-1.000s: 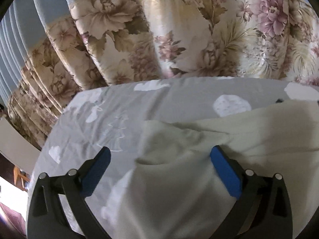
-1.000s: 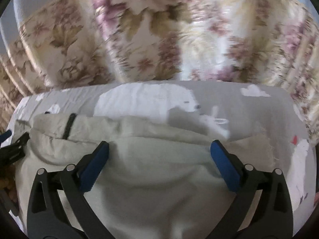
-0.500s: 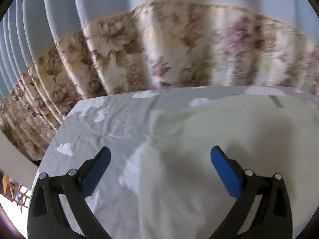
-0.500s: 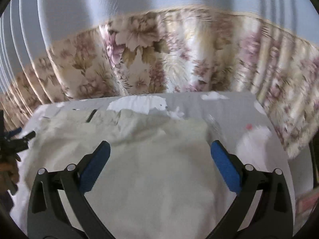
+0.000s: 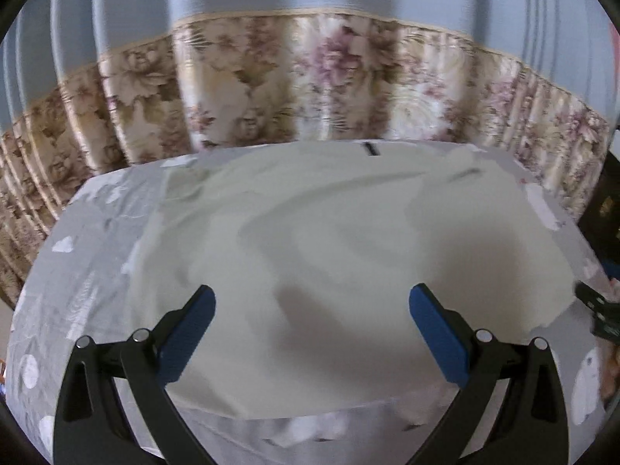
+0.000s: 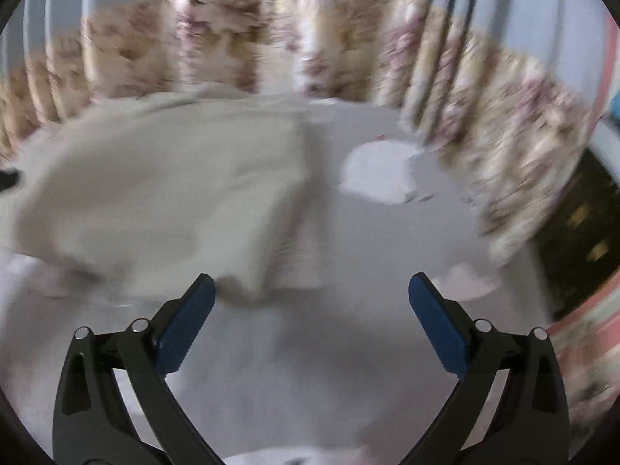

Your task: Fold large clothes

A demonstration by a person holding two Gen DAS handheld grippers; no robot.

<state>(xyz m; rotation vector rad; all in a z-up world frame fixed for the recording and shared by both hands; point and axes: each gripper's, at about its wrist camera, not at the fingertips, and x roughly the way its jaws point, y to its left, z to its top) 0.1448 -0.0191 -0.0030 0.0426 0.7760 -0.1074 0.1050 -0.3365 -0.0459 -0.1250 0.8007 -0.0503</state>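
A large cream garment lies spread and folded on a grey bed sheet with white animal prints. A small dark tab shows at the garment's far edge. My left gripper hangs open above the garment's near half, nothing between its blue pads. In the blurred right wrist view the garment lies to the left, its near right corner just ahead of the left finger. My right gripper is open over bare sheet. A dark piece of the other gripper shows at the right edge.
Floral curtains with a blue upper part hang right behind the bed. Dark furniture stands past the bed's right side. A white animal print marks the sheet to the right of the garment.
Both grippers have pulled back and up from the garment, still open. The left view now takes in the whole garment; the right one has swung right, off the cloth onto bare sheet.
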